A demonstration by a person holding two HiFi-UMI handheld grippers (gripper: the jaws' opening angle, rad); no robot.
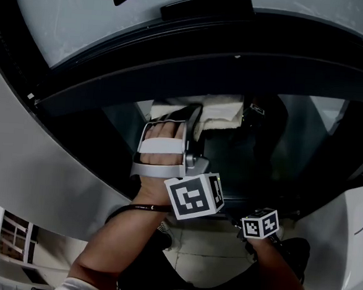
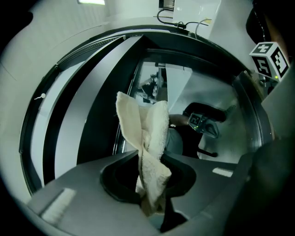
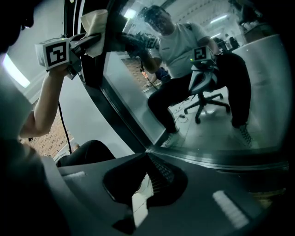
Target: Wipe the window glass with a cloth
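A cream terry cloth lies against the dark window glass, near the top of the pane. My left gripper is shut on it; a hand holds the gripper from below. In the left gripper view the cloth stands up out of the closed jaws of the left gripper. The marker cube of my right gripper hangs lower and to the right, away from the cloth. In its own view the right gripper is shut and empty, close to the glass. The cloth shows there at top left.
A thick black window frame runs above and left of the pane, with a grey-white panel outside it. Behind the glass I see a seated person on an office chair. Cables hang at the top of the left gripper view.
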